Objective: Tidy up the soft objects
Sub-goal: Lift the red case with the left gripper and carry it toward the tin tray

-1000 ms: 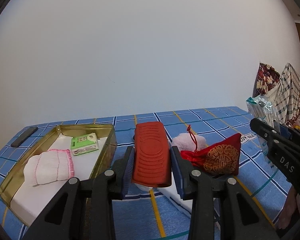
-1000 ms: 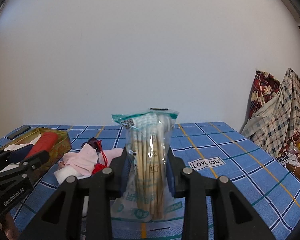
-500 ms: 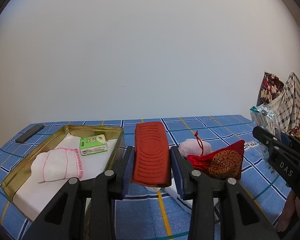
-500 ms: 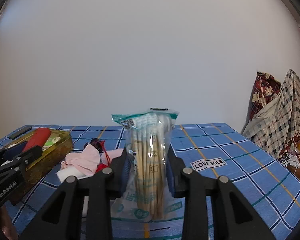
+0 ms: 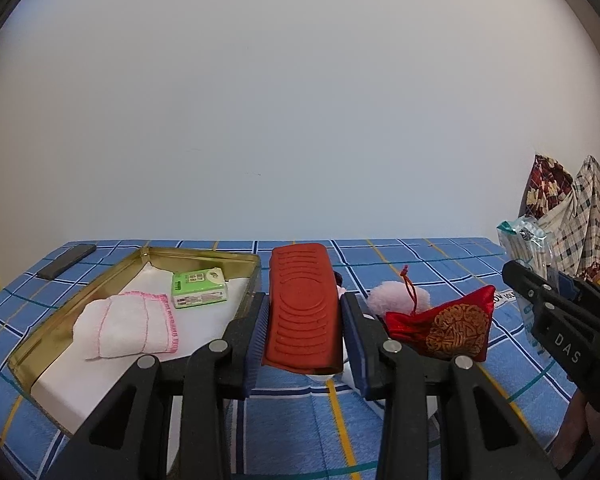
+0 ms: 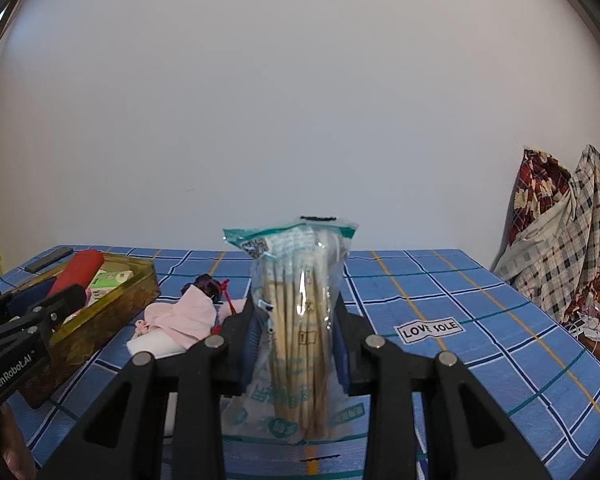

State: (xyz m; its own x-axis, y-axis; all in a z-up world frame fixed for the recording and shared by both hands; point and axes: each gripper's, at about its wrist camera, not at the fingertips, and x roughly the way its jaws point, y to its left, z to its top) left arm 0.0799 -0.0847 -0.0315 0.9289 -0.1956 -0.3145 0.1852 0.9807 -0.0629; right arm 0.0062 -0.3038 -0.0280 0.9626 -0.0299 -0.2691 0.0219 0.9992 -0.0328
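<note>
Two grippers are in our hands, and both are clenched on something; our left gripper (image 5: 302, 320) grasps a red ribbed pad (image 5: 302, 312) between its fingers, held lengthwise above the blue checked tablecloth (image 5: 440, 268), just right of the gold tin tray (image 5: 60, 328); our right gripper (image 6: 296, 332) squeezes a clear plastic bag of wooden sticks (image 6: 296, 312), which stands upright between the fingers with its sealed top uppermost; the tray holds a folded white cloth with pink stitching (image 5: 130, 326) and, behind it, a small green tissue pack (image 5: 198, 288), both lying on a white liner; to the right of the pad, on the tablecloth, lie a red embroidered pouch (image 5: 444, 330) and a fluffy pink item (image 5: 392, 296) touching it from behind; from the right wrist view we also see a pink cloth (image 6: 184, 316) draped over a white block (image 6: 156, 344) beside the tray; a dark flat bar (image 5: 66, 266) rests near the far left corner of the table; patterned fabrics (image 6: 560, 232) hang at the right.
</note>
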